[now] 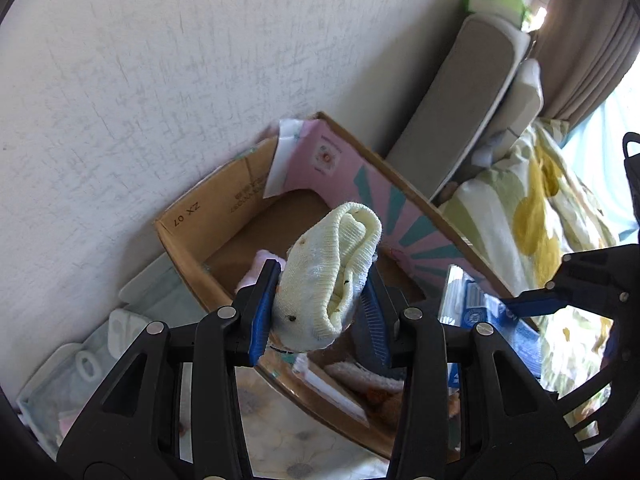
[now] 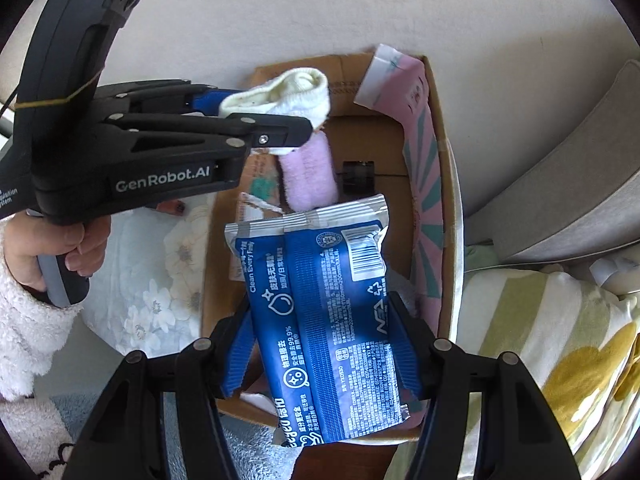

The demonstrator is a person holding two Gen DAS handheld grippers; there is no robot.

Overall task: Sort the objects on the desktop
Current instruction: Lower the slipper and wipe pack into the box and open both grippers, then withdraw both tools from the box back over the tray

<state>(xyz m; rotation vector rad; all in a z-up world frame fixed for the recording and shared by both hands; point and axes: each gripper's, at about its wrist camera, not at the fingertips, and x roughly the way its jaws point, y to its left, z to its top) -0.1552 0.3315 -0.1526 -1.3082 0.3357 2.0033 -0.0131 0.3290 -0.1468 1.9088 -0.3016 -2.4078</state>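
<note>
My left gripper (image 1: 318,304) is shut on a rolled pale yellow sock (image 1: 332,276) and holds it above the open cardboard box (image 1: 188,240). In the right wrist view the left gripper (image 2: 280,120) and its sock (image 2: 288,96) hang over the box's far left corner. My right gripper (image 2: 324,356) is shut on a blue wet-wipes pack (image 2: 320,312) above the box (image 2: 452,200). Inside the box lie a pink rolled sock (image 2: 308,176) and a small dark object (image 2: 358,176). The right gripper's tip (image 1: 560,292) and the pack (image 1: 480,312) show at the right of the left wrist view.
The box stands against a white wall (image 1: 140,80). A clear plastic tray (image 1: 80,368) with small items lies left of it. A grey cushion (image 2: 580,184) and a yellow-green patterned quilt (image 2: 540,340) are to the right. A floral cloth (image 2: 160,280) lies left of the box.
</note>
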